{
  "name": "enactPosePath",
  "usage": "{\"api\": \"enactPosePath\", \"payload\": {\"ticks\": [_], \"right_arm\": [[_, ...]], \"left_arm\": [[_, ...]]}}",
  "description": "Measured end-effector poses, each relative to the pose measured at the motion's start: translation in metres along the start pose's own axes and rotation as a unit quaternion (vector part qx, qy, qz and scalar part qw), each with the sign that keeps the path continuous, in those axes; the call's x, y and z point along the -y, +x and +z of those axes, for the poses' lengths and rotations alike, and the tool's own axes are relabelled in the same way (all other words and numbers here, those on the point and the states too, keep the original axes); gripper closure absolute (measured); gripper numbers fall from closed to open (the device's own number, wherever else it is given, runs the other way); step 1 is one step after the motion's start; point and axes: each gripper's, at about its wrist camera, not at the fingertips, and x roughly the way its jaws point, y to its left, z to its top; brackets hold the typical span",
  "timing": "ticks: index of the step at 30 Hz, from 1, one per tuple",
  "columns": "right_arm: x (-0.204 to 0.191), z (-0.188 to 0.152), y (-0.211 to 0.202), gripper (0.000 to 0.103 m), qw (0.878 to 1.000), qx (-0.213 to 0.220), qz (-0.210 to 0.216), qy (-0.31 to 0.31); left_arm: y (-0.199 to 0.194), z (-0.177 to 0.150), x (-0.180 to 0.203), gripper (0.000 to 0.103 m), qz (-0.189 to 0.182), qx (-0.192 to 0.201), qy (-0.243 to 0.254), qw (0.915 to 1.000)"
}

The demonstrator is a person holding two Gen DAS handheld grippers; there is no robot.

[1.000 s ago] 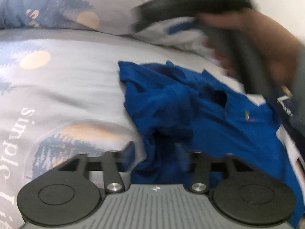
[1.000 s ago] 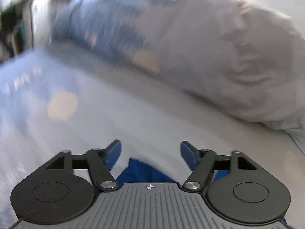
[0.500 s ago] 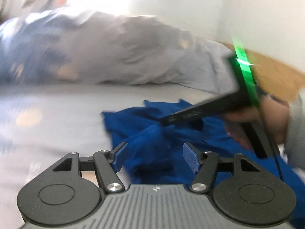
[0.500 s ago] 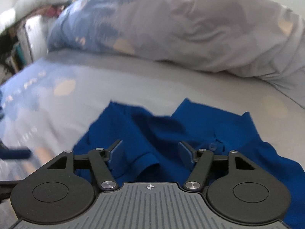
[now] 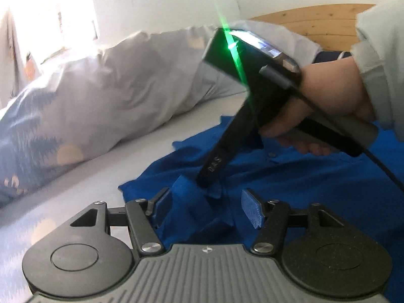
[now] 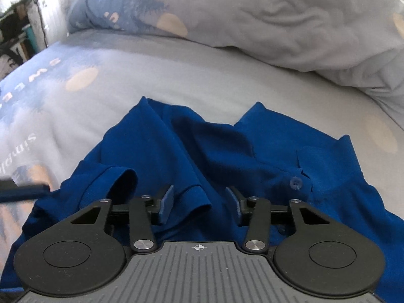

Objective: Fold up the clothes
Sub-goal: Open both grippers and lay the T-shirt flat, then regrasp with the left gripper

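Observation:
A crumpled blue polo shirt [image 6: 214, 146] lies on the grey bed sheet [image 6: 176, 75]; it also shows in the left wrist view [image 5: 315, 184]. My right gripper [image 6: 199, 203] is open, with a folded sleeve cuff [image 6: 194, 197] between its jaws and the button placket [image 6: 296, 183] to its right. My left gripper [image 5: 205, 208] is open and low over a raised fold of the shirt. In the left wrist view the right gripper [image 5: 209, 176] reaches down to that same fold, held by a hand [image 5: 328, 93].
A large grey pillow [image 6: 277, 15] with blue tree and orange dot print lies along the far side of the bed. A wooden headboard [image 5: 315, 27] stands behind it. Cluttered shelves [image 6: 15, 38] show at the far left.
Both grippers have come down onto the shirt. The right gripper moved from above the bare sheet to the sleeve. The left view swung up and closer to the fold.

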Motion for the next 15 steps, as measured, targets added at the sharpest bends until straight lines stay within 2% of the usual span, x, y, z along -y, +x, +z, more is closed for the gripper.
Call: {"api": "enactPosePath", "payload": {"ticks": [3, 4, 6, 9, 10, 12, 14, 15], "right_arm": [[-0.002, -0.001, 0.001, 0.060, 1.000, 0.000, 0.001, -0.001], [-0.002, -0.002, 0.000, 0.061, 1.000, 0.000, 0.001, -0.001], [-0.003, -0.002, -0.001, 0.062, 1.000, 0.001, 0.001, 0.000], [-0.004, -0.003, -0.001, 0.063, 1.000, 0.000, -0.003, -0.002], [-0.004, -0.003, -0.001, 0.064, 1.000, 0.000, -0.003, -0.003], [-0.005, -0.003, -0.002, 0.070, 1.000, 0.000, -0.005, -0.008], [-0.006, -0.002, -0.004, 0.093, 1.000, 0.008, -0.009, -0.015], [-0.005, 0.000, -0.008, 0.094, 1.000, 0.014, -0.013, -0.018]], "left_arm": [[0.021, -0.004, -0.008, 0.053, 0.011, -0.043, -0.047, 0.9979], [0.024, -0.004, -0.010, 0.065, 0.009, -0.048, -0.061, 0.9969], [0.028, -0.003, -0.010, 0.073, 0.008, -0.054, -0.081, 0.9952], [0.032, 0.000, -0.003, 0.083, 0.018, -0.058, -0.083, 0.9947], [0.033, 0.002, -0.003, 0.090, 0.021, -0.061, -0.084, 0.9944], [0.029, 0.004, -0.002, 0.092, 0.026, -0.067, -0.091, 0.9933], [0.026, 0.003, -0.004, 0.093, 0.021, -0.074, -0.103, 0.9917], [0.024, 0.003, -0.004, 0.093, 0.020, -0.075, -0.106, 0.9914]]}}
